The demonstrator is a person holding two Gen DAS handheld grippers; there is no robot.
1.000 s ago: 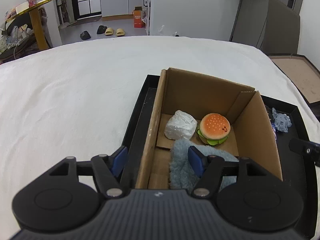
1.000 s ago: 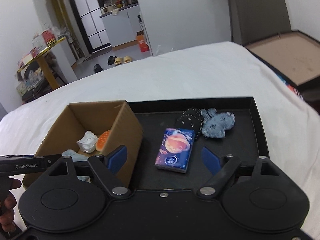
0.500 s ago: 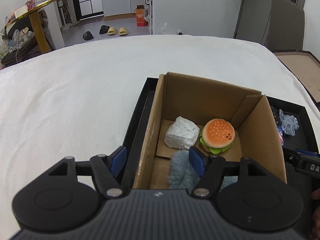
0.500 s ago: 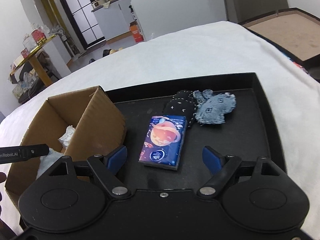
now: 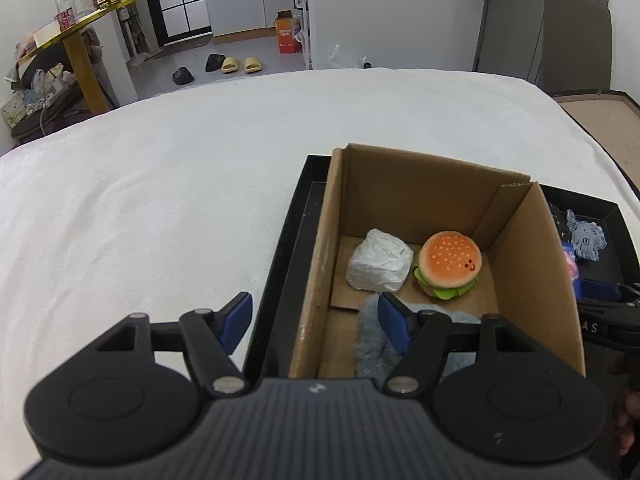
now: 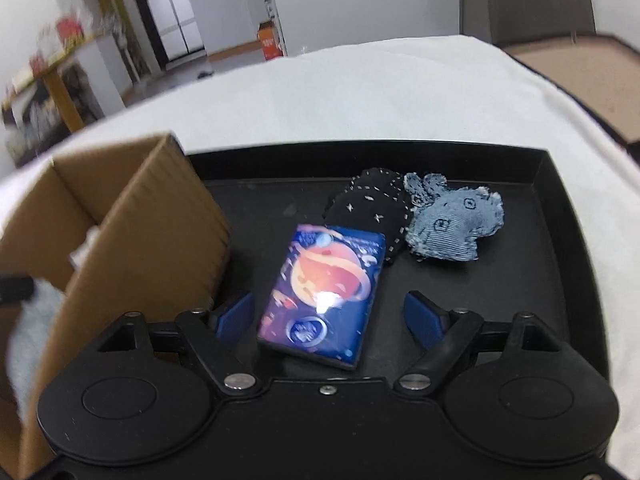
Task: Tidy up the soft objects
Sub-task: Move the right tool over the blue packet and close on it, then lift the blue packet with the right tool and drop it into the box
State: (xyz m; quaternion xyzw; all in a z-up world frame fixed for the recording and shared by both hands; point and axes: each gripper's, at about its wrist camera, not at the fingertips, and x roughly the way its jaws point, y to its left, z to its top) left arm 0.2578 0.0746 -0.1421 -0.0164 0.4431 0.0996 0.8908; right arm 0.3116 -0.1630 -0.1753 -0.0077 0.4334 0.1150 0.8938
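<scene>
A cardboard box stands at the left of a black tray. In it lie a plush burger, a white wrapped bundle and a fluffy blue cloth. My left gripper is open and empty, straddling the box's near left wall above the cloth. My right gripper is open, low over the tray, its fingers either side of a blue tissue pack with a planet print. Beyond the pack lie a black stitched plush and a denim plush.
The tray sits on a white bed. The box wall is close to my right gripper's left finger. Far off are a floor with slippers and a yellow table.
My right gripper has moved forward and down until the tissue pack lies between its fingers. My left gripper has drawn back and up from the blue cloth, still open.
</scene>
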